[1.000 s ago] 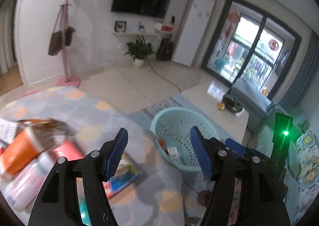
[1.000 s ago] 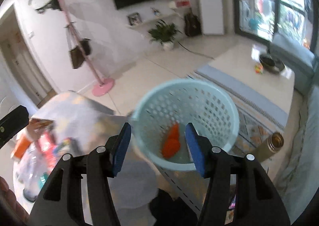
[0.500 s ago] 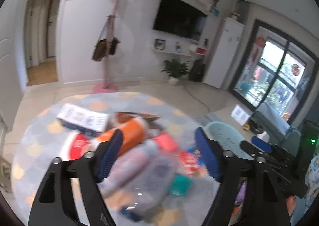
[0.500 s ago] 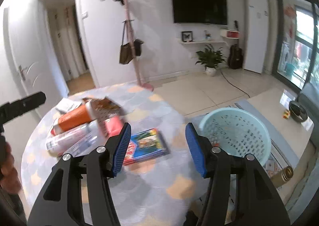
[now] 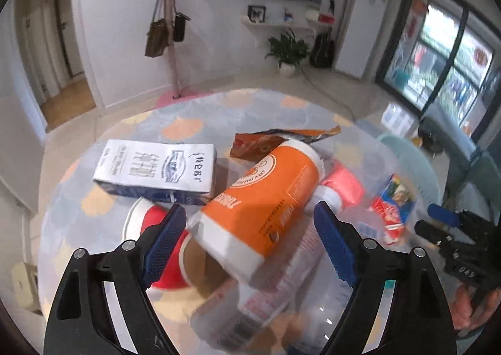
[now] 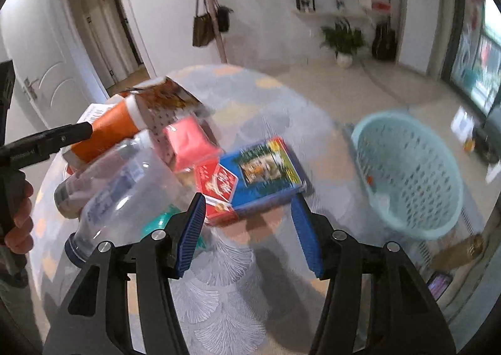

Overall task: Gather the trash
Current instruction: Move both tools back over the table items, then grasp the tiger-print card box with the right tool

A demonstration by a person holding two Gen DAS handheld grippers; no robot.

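A heap of trash lies on a round table. My left gripper [image 5: 250, 245] is open, its jaws either side of an orange canister [image 5: 266, 201] that lies on its side. A white milk carton [image 5: 156, 168], a red cup [image 5: 156, 229] and a torn wrapper [image 5: 275, 139] lie around it. My right gripper [image 6: 249, 233] is open just above a blue and red box [image 6: 253, 173], with a clear plastic bottle [image 6: 125, 189] to its left. A light blue basket [image 6: 410, 173] stands off the table's right side with some trash inside.
A pink packet [image 6: 189, 142] lies between the canister and the box. The table [image 6: 219, 292] has a patterned cloth. A coat stand [image 5: 170, 26], plant [image 5: 288, 49] and glass doors [image 5: 447, 73] stand beyond. A bottle [image 6: 457, 250] stands on the floor by the basket.
Both grippers swung left from the basket back over the table and dropped towards the heap. The left one now straddles the orange canister; the right hangs over the blue and red box.
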